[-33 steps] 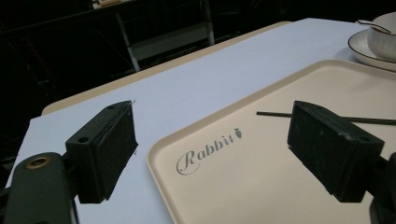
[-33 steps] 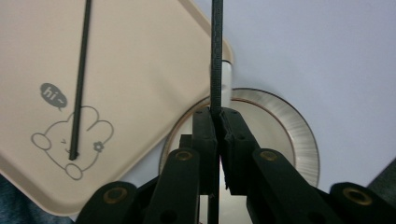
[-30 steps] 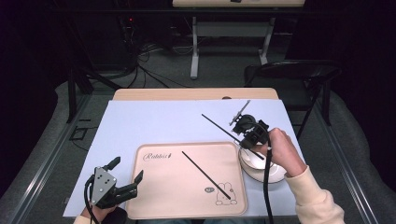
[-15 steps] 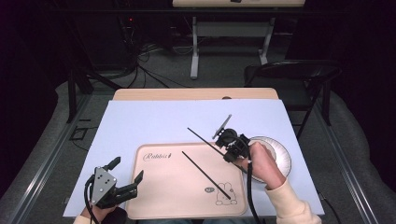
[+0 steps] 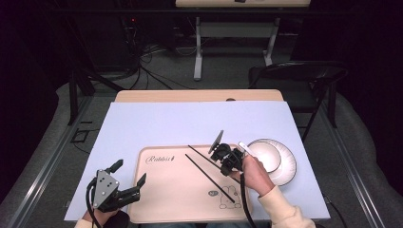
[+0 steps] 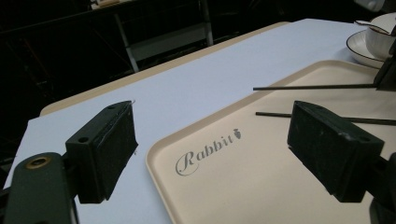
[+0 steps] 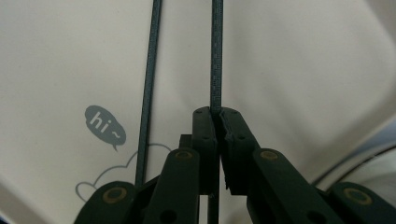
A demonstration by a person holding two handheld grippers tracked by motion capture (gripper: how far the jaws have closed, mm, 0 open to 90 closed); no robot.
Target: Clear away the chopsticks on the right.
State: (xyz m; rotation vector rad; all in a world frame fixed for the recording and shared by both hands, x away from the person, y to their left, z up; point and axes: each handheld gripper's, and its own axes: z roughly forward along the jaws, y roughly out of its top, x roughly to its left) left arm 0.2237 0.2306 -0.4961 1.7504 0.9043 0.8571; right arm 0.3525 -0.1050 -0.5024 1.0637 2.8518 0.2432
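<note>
Pinching one chopstick (image 7: 215,56), the right claw (image 7: 216,116) hovers over the tray (image 7: 289,70).

Black two-jaw grippers: left gripper (image 5: 127,188) topped with grey three-cornered plate, brass-coloured pivot rings, blocky scuffed pads (image 6: 334,148). Right gripper (image 5: 220,154) trailing black cable. Cream, perhaps knitted, sleeve (image 5: 280,209).
</note>
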